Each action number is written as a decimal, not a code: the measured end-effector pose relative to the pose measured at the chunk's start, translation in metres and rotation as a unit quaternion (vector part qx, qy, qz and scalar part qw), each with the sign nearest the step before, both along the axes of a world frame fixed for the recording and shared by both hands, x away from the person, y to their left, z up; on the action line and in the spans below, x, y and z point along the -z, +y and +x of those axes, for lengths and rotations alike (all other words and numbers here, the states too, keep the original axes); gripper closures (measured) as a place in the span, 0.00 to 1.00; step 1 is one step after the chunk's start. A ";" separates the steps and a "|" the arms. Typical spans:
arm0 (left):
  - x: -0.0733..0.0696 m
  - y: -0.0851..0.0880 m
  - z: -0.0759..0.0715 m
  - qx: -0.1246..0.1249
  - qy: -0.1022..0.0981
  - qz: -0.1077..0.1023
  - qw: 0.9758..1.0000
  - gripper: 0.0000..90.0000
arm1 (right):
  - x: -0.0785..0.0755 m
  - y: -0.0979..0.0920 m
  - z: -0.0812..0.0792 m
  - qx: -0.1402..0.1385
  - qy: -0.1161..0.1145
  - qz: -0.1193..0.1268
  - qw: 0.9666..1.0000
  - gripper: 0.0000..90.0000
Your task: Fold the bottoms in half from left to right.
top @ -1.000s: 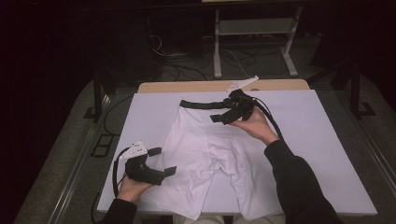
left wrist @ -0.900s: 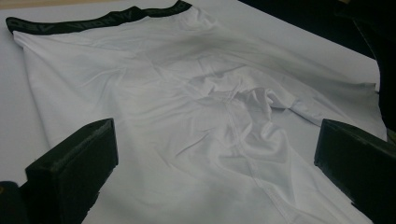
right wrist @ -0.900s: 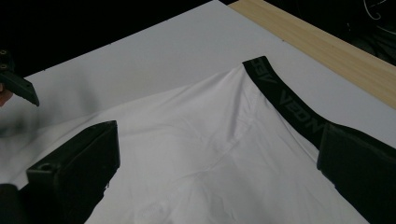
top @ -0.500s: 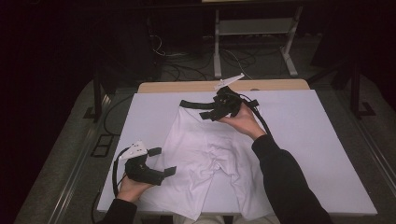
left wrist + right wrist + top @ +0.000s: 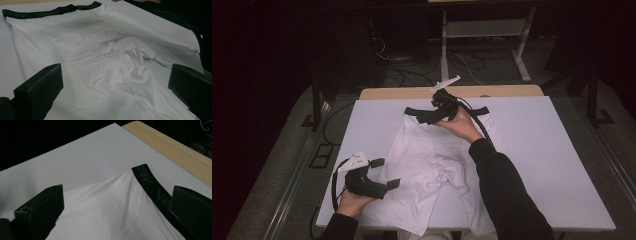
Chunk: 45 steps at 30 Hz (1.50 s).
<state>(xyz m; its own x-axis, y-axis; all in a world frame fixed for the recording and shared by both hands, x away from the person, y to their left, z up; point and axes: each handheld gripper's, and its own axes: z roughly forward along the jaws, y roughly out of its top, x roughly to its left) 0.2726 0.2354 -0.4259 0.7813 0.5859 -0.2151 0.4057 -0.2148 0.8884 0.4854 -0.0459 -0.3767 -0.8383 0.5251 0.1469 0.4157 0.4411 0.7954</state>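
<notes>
White shorts (image 5: 432,160) with a black waistband (image 5: 414,111) lie crumpled on the white table cover (image 5: 537,160), waistband at the far side. My left gripper (image 5: 387,173) rests at the near left, open, beside the shorts' left leg edge. In the left gripper view the wrinkled fabric (image 5: 100,62) lies ahead of the open left gripper (image 5: 115,92). My right gripper (image 5: 424,116) hovers open over the waistband at the far middle. In the right gripper view, white cloth (image 5: 107,212) and waistband (image 5: 147,180) sit between its spread jaws, nothing gripped.
A wooden table edge (image 5: 412,93) shows beyond the white cover. A metal stand (image 5: 482,30) and cables (image 5: 387,55) sit on the dark floor behind the table. Bare cover (image 5: 377,125) lies left and right of the shorts.
My right gripper has moved left and slightly farther along the waistband. My left gripper has stayed in place.
</notes>
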 end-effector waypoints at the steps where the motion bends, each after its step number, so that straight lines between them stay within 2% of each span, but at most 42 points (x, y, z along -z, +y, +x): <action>1: 0.000 0.000 0.000 -0.001 0.000 -0.002 1.000 0.00 | 0.002 0.004 0.003 0.000 0.002 -0.002 1.000 0.00; 10: 0.000 0.001 -0.001 -0.001 0.000 -0.004 1.000 0.00 | 0.008 0.017 0.016 0.008 0.004 -0.001 1.000 0.00; 20: 0.000 0.002 -0.001 0.000 0.000 -0.004 1.000 0.00 | 0.018 0.026 0.028 0.031 0.002 0.014 0.999 0.00; 27: 0.000 0.002 0.000 0.001 0.000 -0.004 1.000 0.00 | 0.029 0.035 0.038 0.043 0.010 0.011 0.999 0.00; 35: -0.001 0.002 0.000 -0.001 0.000 -0.007 1.000 0.00 | 0.039 0.046 0.044 0.066 0.001 0.010 0.998 0.00; 45: 0.000 0.003 0.001 -0.002 0.004 -0.004 1.000 0.00 | 0.054 0.065 0.056 0.068 0.015 -0.004 0.998 0.00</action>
<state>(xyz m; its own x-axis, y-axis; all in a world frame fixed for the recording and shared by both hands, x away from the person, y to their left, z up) 0.2740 0.2382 -0.4259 0.7771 0.5873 -0.2264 0.4135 -0.2053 0.8870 0.5419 0.0191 -0.4303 -0.7546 0.6347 0.1664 0.4959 0.3856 0.7781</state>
